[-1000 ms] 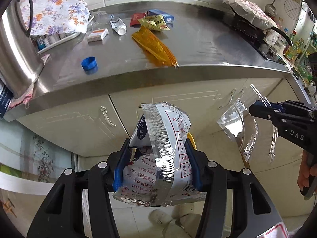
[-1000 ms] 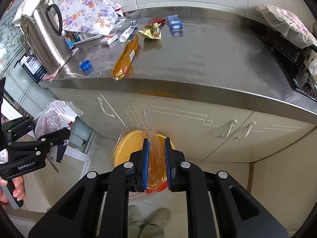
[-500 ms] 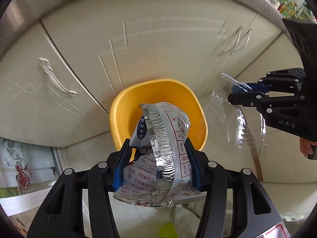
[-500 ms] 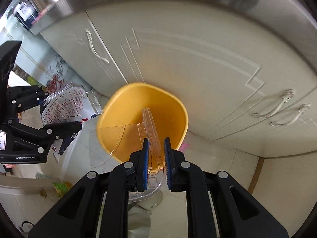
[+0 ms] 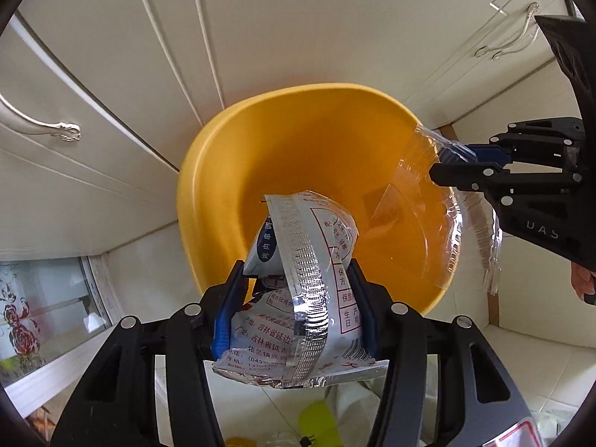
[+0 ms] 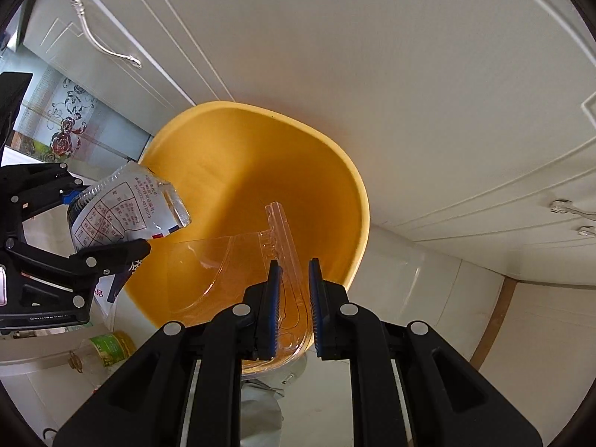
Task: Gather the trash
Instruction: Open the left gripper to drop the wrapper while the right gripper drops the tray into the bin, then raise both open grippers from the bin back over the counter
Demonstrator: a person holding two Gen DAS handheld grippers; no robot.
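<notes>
The foil packet (image 5: 298,290) is clamped in the left gripper (image 5: 296,298) above the bin's (image 5: 208,171) near rim, the clear tray (image 6: 287,272) pinched in the right gripper (image 6: 292,294) — both are held straight over the bin's mouth, directly below.

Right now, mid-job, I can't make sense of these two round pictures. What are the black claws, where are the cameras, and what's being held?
Each picture comes from a fisheye camera on a hand-held two-finger gripper, looking down along its fingers. No robot arm; a person carries both. The left gripper clamps a crumpled silver snack bag. The right gripper pinches a clear plastic tray. Both are above a yellow bin standing on the floor before pale cabinet doors. Each camera also catches the other gripper at its edge.
</notes>
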